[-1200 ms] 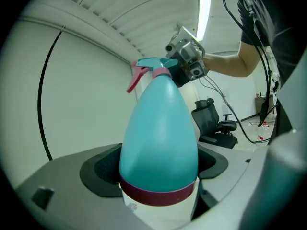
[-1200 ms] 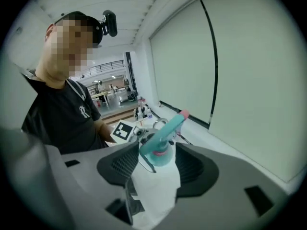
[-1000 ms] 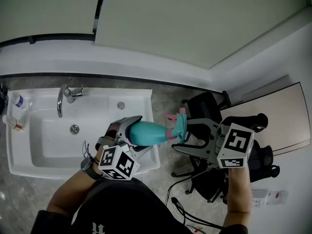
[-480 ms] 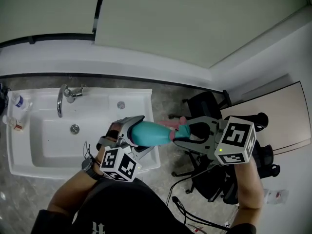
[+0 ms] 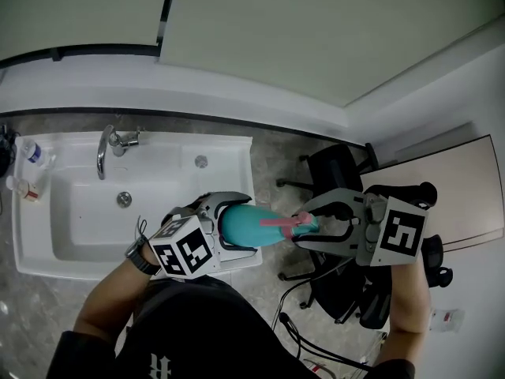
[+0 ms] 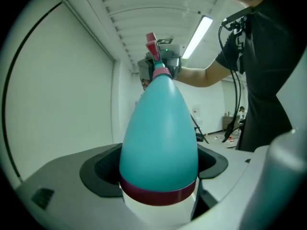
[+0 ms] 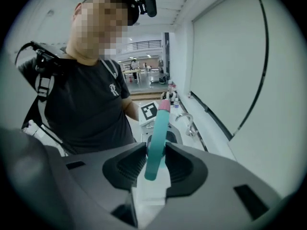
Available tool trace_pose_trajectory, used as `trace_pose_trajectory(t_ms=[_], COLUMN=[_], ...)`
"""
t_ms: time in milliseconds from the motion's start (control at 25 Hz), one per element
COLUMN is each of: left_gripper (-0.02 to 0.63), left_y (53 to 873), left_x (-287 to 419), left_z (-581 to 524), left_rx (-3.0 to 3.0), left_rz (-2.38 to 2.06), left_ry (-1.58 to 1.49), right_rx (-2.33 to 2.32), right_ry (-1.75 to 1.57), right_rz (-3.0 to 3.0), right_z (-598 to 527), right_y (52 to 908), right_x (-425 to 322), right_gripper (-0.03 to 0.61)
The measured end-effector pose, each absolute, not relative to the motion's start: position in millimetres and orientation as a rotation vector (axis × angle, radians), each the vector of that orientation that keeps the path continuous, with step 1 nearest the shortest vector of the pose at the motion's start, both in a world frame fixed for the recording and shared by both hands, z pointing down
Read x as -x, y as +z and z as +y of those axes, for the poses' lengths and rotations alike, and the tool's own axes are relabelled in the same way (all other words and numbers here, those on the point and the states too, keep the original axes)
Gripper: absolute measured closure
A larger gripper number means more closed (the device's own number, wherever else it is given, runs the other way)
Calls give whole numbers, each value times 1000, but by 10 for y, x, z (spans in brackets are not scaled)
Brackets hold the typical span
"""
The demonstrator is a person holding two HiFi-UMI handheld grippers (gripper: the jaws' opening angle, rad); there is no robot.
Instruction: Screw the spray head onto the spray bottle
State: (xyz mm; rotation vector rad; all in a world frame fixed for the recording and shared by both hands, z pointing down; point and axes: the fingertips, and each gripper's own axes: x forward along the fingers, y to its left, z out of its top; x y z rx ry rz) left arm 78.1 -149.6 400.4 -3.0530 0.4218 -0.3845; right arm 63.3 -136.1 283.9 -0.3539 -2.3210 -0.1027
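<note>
Rolled over since before, right gripper (image 5: 301,228) is just closing, pinching teal-and-pink plastic spray head (image 5: 286,222); left gripper (image 5: 229,226) is clamping teal teardrop-shaped plastic spray bottle (image 5: 251,227).

The right gripper (image 5: 302,227) has rolled, its 2 jaws just closing onto the teal-and-pink plastic spray head (image 5: 286,222). That head has turned from upright to lying along the teal teardrop-shaped plastic bottle (image 5: 243,227).

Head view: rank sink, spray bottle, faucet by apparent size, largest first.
1. sink, by far the largest.
2. spray bottle. It is nearer the camera, so its lead over the faucet may be partly perspective.
3. faucet, thin and smallest.
</note>
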Motion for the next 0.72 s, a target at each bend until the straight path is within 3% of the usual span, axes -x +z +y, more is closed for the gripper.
trace_pose_trajectory(t_ms=[240, 520, 720], left_gripper=[193, 193, 193], left_y=[3953, 4085, 4134], left_x=[-770, -569, -489], left_z=[-1403, -1794, -1938], left_rx=[3162, 2857, 2745], left_rz=[286, 764, 957], left_ry=[-298, -645, -706], right_rx=[351, -23, -219], right_ry=[-174, -18, 244], right_rz=[-2235, -2083, -2075], right_z=[-1358, -1646, -1833], right_y=[2884, 3043, 3136], right_x=[-728, -672, -701], right_gripper=[449, 449, 449])
